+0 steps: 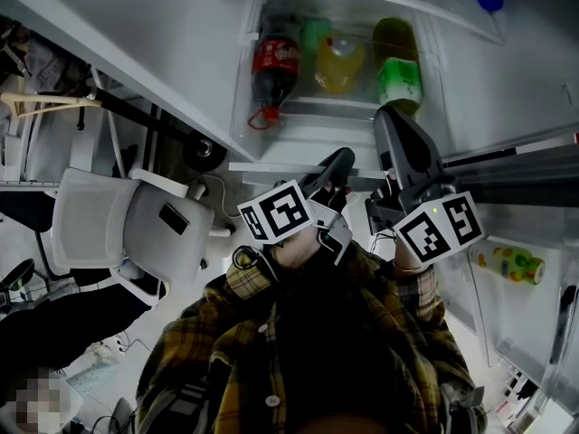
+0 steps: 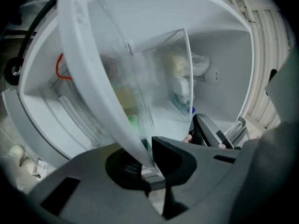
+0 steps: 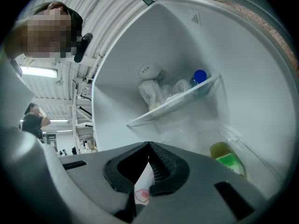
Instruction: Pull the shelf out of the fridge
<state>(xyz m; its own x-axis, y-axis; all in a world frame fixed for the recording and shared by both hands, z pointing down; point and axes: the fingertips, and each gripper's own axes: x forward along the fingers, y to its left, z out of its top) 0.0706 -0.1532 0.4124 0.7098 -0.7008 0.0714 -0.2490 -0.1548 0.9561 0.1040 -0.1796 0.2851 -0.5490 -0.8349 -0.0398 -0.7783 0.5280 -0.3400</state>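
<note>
At open fridge (image 2: 224,45), chair (image 1: 136,224) nearby, L fingers (image 2: 174,157) & R fingers (image 3: 167,169) clamped on shelf (image 2: 88,78) rim

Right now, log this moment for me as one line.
phase: shelf grasp | left gripper: fingers shut on shelf front edge | right gripper: fingertips together | both pointing into fridge

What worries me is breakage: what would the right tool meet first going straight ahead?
Probably the upper shelf's front edge, or the fridge's back wall just beneath; depth is unclear.
</note>
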